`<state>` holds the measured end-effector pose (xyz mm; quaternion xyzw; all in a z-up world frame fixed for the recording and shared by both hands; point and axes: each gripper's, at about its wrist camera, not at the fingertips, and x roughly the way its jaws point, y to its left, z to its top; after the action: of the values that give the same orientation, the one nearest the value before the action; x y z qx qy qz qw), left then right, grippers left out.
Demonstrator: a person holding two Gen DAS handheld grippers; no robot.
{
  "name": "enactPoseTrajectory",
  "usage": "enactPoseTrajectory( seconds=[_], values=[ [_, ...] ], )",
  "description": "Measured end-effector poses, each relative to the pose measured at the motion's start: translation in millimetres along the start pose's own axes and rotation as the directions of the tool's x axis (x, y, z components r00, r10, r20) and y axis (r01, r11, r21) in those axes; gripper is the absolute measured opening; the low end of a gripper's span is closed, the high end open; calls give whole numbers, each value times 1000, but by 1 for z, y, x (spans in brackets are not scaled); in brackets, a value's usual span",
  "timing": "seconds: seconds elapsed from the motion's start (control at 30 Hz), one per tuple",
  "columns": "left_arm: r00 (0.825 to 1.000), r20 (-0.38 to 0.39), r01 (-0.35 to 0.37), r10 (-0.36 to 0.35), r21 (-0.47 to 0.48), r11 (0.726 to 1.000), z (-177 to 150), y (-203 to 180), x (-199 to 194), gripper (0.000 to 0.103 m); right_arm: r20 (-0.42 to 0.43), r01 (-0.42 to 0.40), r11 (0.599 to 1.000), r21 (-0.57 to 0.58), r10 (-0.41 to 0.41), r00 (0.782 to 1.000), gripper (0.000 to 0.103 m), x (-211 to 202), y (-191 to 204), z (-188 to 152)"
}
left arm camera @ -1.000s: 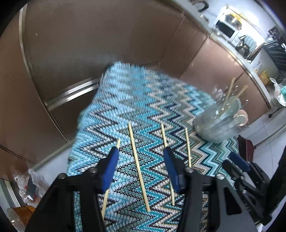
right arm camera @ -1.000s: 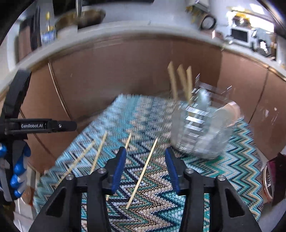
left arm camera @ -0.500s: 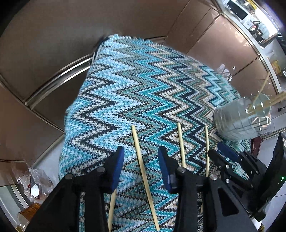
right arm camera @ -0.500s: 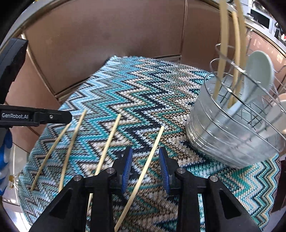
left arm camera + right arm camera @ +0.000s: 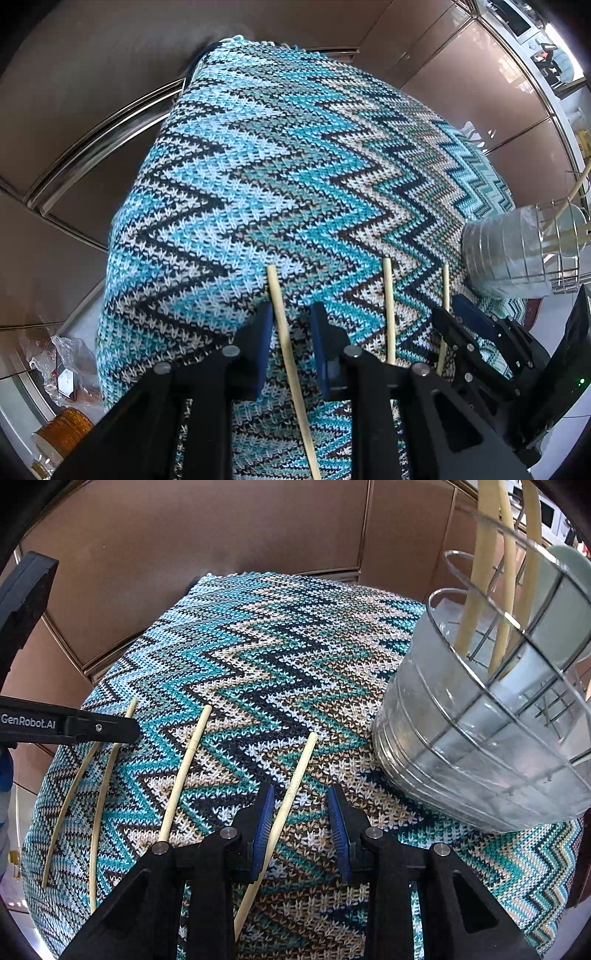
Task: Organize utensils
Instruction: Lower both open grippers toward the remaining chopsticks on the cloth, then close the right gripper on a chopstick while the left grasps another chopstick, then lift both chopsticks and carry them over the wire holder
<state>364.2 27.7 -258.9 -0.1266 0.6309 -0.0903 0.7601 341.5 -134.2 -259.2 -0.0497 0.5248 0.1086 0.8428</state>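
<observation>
Currently the step in hand is the pickup of loose chopsticks from the zigzag knitted cloth (image 5: 280, 177) covering the table.

Left gripper (image 5: 291, 317): a chopstick (image 5: 286, 343) runs lengthwise between the blue fingers (image 5: 263, 343), at lower centre of the frame. The fingers are closing; a slim gap remains on each side, so nothing is gripped yet.

Right gripper (image 5: 301, 801): a second chopstick (image 5: 295, 782) lies diagonally between its fingers, close against the left pad (image 5: 264, 823) and clear of the right one. These fingers are parted, not clamped.

Next move, as judged: finish both closures, lift, then carry to the wire-and-plastic holder (image 5: 461, 746) at right of frame, where chopsticks already stand.
</observation>
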Motion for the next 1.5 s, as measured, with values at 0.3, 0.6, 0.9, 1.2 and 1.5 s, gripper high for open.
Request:
enactPoseTrajectory(
  seconds=[0.3, 0.6, 0.9, 1.2, 1.5],
  values=[
    [1000, 12, -5, 5, -16, 1000, -3, 1, -2, 6, 9, -36, 999, 18, 36, 999, 8, -3, -2, 1],
    [996, 84, -4, 2, 27, 1000, -23, -17, -31, 5, 56, -93, 995, 20, 92, 994, 5, -37, 6, -17],
    [972, 233, 20, -33, 58, 998, -58, -27, -86, 5, 206, -130, 991, -21, 131, 970, 5, -108, 16, -50],
    [909, 417, -69, 16, 113, 991, -110, -42, -138, 5, 341, -106, 994, -40, 113, 933, 5, -173, 24, -93],
    [834, 552, -73, 1, 109, 991, -158, -49, -180, 5, 428, -91, 995, -43, 100, 898, 5, -226, 32, -126]
  ],
)
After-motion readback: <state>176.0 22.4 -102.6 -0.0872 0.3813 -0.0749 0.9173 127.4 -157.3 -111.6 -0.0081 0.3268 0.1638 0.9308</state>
